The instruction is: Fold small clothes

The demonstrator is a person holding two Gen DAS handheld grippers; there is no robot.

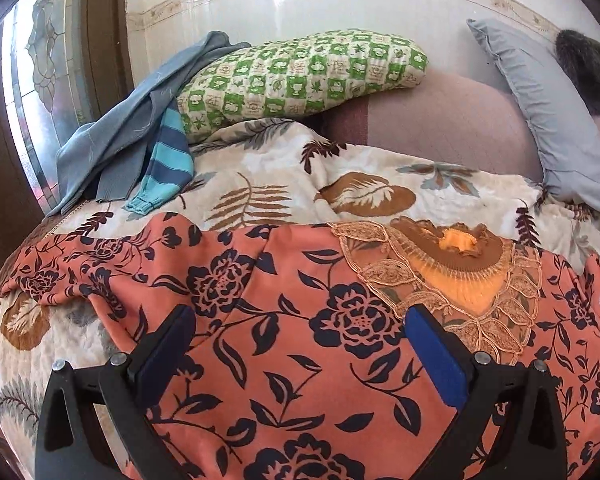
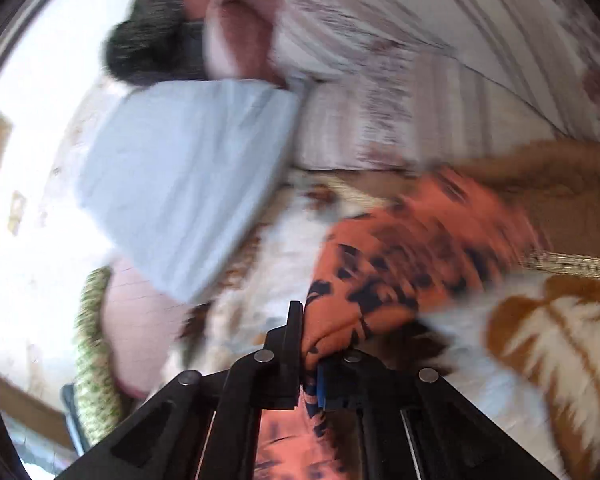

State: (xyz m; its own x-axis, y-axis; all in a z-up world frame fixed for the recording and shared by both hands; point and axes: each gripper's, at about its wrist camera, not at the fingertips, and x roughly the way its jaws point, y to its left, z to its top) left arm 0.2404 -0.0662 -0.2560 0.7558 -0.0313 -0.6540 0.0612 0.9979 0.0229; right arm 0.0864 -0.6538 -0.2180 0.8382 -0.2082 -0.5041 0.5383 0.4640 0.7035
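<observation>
An orange garment with dark blue flowers [image 1: 260,280] lies spread across the bed, its lace collar [image 1: 452,276] to the right. My left gripper [image 1: 300,316] hovers over the garment's front, jaws wide open, blue pads showing, nothing between them. In the blurred right wrist view, my right gripper [image 2: 308,352] is shut on a bunched edge of the same orange garment [image 2: 400,248], and the cloth trails away from the jaws to the right over the quilt.
A leaf-printed quilt [image 1: 300,184] covers the bed. Behind it lie a green checked pillow [image 1: 300,72], a grey-blue pillow [image 1: 548,120] and a pile of blue clothes [image 1: 132,132] with a striped sleeve. A person's head [image 1: 584,68] rests at far right. A window [image 1: 40,80] stands left.
</observation>
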